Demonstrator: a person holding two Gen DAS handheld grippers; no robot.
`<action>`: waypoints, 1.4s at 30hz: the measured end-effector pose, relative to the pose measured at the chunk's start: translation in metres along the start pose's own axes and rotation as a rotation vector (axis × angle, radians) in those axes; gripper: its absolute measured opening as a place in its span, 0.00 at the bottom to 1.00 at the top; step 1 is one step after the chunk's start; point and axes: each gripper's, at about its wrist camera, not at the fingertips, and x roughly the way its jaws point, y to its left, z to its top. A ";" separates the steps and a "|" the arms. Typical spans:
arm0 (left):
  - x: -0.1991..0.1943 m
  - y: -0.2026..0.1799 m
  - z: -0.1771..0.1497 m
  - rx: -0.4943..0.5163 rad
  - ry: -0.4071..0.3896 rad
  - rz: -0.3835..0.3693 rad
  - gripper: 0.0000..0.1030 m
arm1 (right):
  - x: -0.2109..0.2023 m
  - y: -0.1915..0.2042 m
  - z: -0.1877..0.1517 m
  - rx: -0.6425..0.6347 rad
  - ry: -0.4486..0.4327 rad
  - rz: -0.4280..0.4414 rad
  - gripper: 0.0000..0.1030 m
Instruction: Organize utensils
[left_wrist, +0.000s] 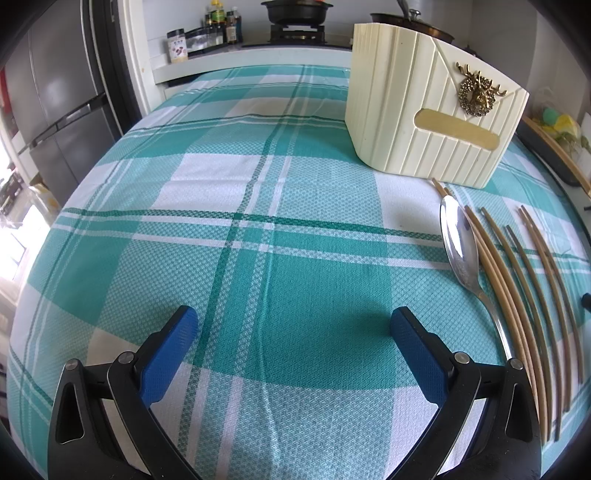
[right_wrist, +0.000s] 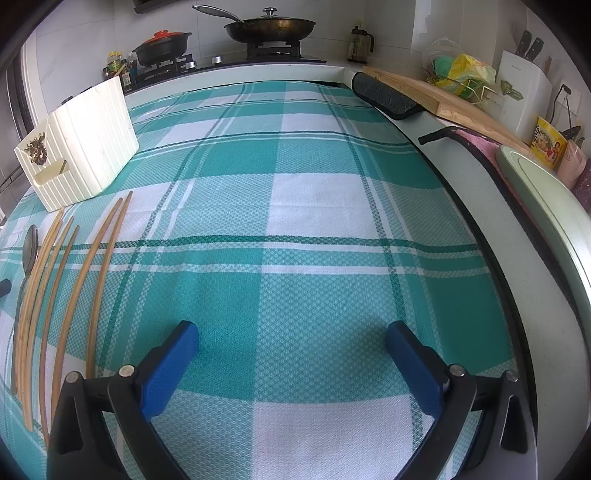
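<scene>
- Left gripper (left_wrist: 293, 325): jaws spread wide apart, the blue pads (left_wrist: 168, 354) holding nothing; it hangs over a bare stretch of the teal-and-white checked tablecloth (left_wrist: 258, 229), and whether the tips touch the cloth cannot be judged from this angle.
- Right gripper (right_wrist: 291, 339): jaws equally wide apart and empty, blue pads (right_wrist: 415, 369) over the cloth, well clear of every utensil.
- Spoon (left_wrist: 461, 251): a metal spoon lying flat on the cloth to the right of the left gripper, bowl pointing toward the holder, its handle running back beside the gripper's right finger.
- Chopsticks (left_wrist: 517, 288): several wooden sticks laid roughly parallel on the cloth just to the right of the spoon, the nearest ones touching or overlapping it; in the right wrist view the same chopsticks (right_wrist: 66, 295) lie to the left of the right gripper.
- Utensil holder (left_wrist: 432, 107): a cream ribbed container standing upright on the cloth just beyond the tips of the spoon and chopsticks, with a gold deer ornament (left_wrist: 478, 92) on its front.
- Background: a stove with a lidded frying pan (right_wrist: 271, 26) and a black pot (right_wrist: 162, 46) behind the table; a wooden cutting board (right_wrist: 443, 96) along the counter at right.
</scene>
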 end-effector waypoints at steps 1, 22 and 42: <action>0.000 0.000 0.000 0.000 0.000 0.000 1.00 | 0.000 0.000 0.000 0.000 0.000 0.000 1.00; 0.000 0.000 0.000 -0.001 0.000 -0.001 1.00 | 0.000 -0.001 0.000 -0.001 0.001 -0.002 1.00; 0.000 0.000 -0.001 0.010 0.004 -0.001 1.00 | 0.001 0.001 0.001 -0.001 0.002 -0.006 1.00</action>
